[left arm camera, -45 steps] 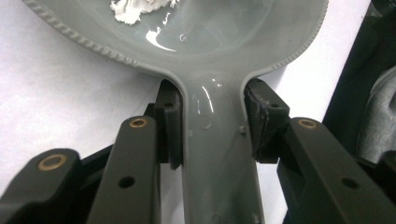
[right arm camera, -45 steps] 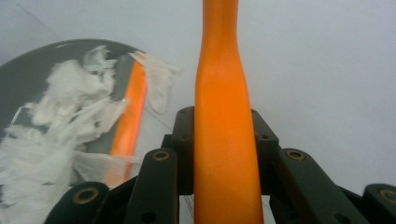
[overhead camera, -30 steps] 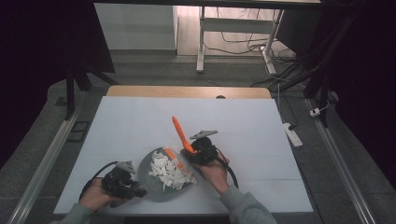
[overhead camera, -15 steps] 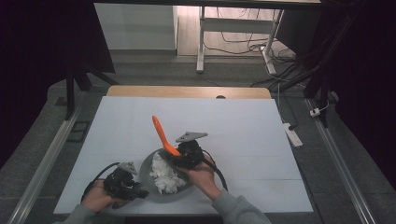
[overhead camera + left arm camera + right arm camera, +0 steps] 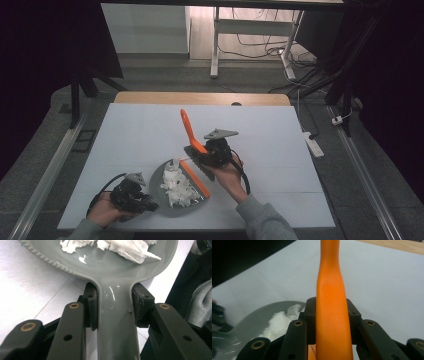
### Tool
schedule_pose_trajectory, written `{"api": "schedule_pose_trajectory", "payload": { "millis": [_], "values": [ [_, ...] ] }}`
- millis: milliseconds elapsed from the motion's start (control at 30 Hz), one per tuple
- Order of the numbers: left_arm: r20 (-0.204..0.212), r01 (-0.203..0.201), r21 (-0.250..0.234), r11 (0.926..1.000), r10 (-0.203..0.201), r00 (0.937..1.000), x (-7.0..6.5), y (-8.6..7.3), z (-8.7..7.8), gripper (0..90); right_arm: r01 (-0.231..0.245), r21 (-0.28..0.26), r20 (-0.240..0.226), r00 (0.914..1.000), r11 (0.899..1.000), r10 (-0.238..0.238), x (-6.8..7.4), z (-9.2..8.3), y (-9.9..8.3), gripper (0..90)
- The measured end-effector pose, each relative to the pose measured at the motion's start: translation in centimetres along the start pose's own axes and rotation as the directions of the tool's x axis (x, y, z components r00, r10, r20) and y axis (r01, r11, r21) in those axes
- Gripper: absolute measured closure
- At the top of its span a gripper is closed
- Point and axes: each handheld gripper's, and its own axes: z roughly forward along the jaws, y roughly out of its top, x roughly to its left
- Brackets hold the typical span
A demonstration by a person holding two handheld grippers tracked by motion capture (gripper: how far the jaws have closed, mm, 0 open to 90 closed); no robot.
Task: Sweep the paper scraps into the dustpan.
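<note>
A grey dustpan [image 5: 167,206] lies near the table's front edge with white paper scraps [image 5: 177,186] heaped in it. My left gripper [image 5: 148,201] is shut on the dustpan's handle [image 5: 116,322], a pad [image 5: 91,305] pressing each side, with scraps [image 5: 125,247] just ahead. My right gripper [image 5: 201,151] is shut on the orange handle [image 5: 188,127] of a small scraper, which points up and away. Its orange blade edge [image 5: 196,179] hangs over the pan's right side. In the right gripper view, the handle [image 5: 331,315] runs between the jaws, with the pan [image 5: 254,317] at the left.
A white mat [image 5: 140,135] covers the table, with a wooden strip [image 5: 200,98] along the far edge. A power strip [image 5: 313,145] lies on the floor at the right. Metal rails [image 5: 50,175] run down both sides of the table.
My right gripper swept the orange scraper left over the pan, then came back right and rose. Its handle now stands steeper. The left gripper and the dustpan stayed put.
</note>
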Motion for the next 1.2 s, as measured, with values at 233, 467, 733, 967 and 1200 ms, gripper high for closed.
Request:
{"api": "schedule_pose_trajectory", "payload": {
  "millis": [233, 467, 733, 967, 1200],
  "values": [
    [-0.011, 0.009, -0.003, 1.0000, -0.009, 0.9999, 0.1, 0.1, 0.0, 61.8, 0.006, 0.031, 0.034, 0.9994, 0.999, -0.007, -2.0, 1.6, 0.3, 70.3],
    [-0.020, 0.011, -0.019, 0.9998, -0.012, 0.9997, 0.2, 0.2, -0.1, 61.8, -0.019, 0.044, 0.043, 0.9989, 0.999, 0.017, -3.1, 3.0, 0.0, 70.4],
    [-0.047, 0.025, -0.047, 0.9986, -0.027, 0.9985, 0.3, 0.1, -0.7, 61.9, 0.004, 0.061, 0.039, 0.9992, 0.998, -0.006, -3.0, 4.4, -0.2, 70.4],
    [-0.076, 0.046, -0.075, 0.9961, -0.052, 0.9958, 0.5, 0.0, -1.2, 62.0, 0.026, 0.079, 0.047, 0.9985, 0.997, -0.030, -3.1, 5.7, 0.2, 70.4],
    [-0.078, 0.068, -0.073, 0.9950, -0.074, 0.9943, 0.9, -0.2, -1.3, 61.9, 0.037, 0.115, 0.076, 0.9960, 0.993, -0.046, -2.7, 6.7, 0.7, 70.5]
  ]
}}
